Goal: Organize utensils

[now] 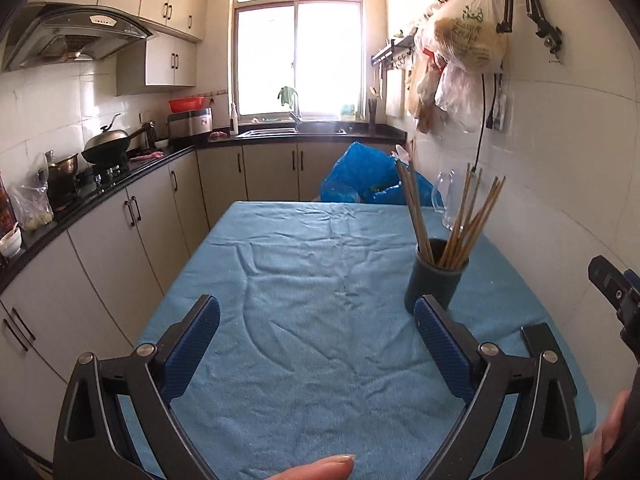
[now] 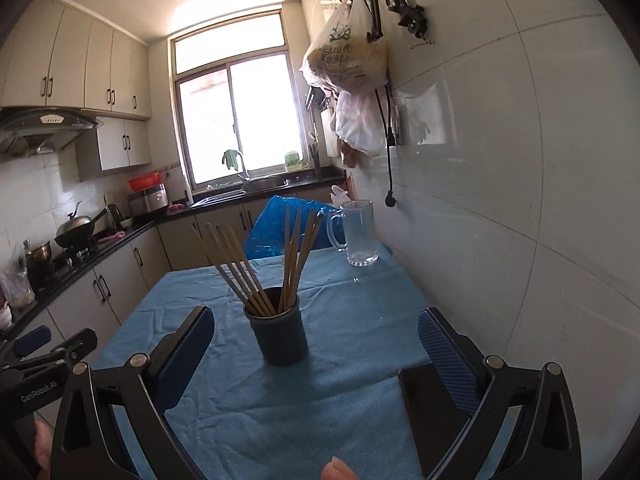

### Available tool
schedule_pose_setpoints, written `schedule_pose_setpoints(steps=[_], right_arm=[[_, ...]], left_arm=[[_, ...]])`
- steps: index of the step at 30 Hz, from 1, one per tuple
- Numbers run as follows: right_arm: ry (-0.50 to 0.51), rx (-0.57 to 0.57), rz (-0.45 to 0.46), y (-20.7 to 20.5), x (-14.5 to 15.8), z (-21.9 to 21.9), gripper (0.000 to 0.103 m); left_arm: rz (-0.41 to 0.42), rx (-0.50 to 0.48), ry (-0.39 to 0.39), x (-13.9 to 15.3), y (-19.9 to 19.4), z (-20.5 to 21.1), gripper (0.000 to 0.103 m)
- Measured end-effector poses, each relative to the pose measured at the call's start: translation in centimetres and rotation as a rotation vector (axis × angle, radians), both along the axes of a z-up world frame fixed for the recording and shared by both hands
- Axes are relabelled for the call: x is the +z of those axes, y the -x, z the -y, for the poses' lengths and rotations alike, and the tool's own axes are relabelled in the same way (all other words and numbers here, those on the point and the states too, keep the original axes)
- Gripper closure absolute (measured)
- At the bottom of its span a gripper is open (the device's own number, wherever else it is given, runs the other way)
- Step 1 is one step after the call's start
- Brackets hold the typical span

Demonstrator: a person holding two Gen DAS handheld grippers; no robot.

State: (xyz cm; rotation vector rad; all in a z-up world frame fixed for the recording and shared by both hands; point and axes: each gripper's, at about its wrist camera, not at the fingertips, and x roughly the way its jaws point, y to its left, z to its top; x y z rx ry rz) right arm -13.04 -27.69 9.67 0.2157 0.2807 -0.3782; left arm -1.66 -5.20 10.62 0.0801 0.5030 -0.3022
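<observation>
A dark round holder (image 1: 436, 278) stands on the blue cloth of the table (image 1: 300, 280), right of the middle, with several wooden chopsticks (image 1: 460, 216) upright in it. It shows in the right wrist view as the holder (image 2: 280, 336) with chopsticks (image 2: 296, 256) fanned left and right. My left gripper (image 1: 316, 320) is open and empty, low over the cloth, left of the holder. My right gripper (image 2: 316, 332) is open and empty, with the holder just ahead between its fingers. The right gripper shows at the right edge of the left wrist view (image 1: 616, 292).
A clear glass mug (image 2: 360, 232) stands at the table's far right by the tiled wall (image 2: 520, 200). A blue plastic bag (image 1: 360, 178) lies beyond the table's far edge. Kitchen counter (image 1: 100, 196) with a wok runs along the left. Bags hang from wall hooks (image 1: 460, 40).
</observation>
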Motion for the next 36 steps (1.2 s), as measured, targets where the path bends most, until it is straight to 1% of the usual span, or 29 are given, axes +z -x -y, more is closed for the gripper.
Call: schedule_pose_setpoints(steps=[7,10,22,36], right_arm=[[0.036,0.032,-0.034,-0.9,-0.9,-1.5,0.000],[0.027,0.041,-0.051,-1.2,-1.3,-1.6,0.000],[0.000,0.047,-0.072,-1.7,-1.7,-1.3,0.000],[-0.001,0.045,-0.110,-2.2,-2.3,-1.5,0.000]], left_arm=[[-0.013,-0.001,0.002,-0.6,-0.2,-0.1,0.006],[-0.028,0.003,-0.001,-0.9,-0.4,-0.2,0.006],[-0.041,0.002,-0.006,-1.4,-1.1,0.0,0.006],[-0.058,-0.001,-0.017,-2.2,-1.6,0.3,0.006]])
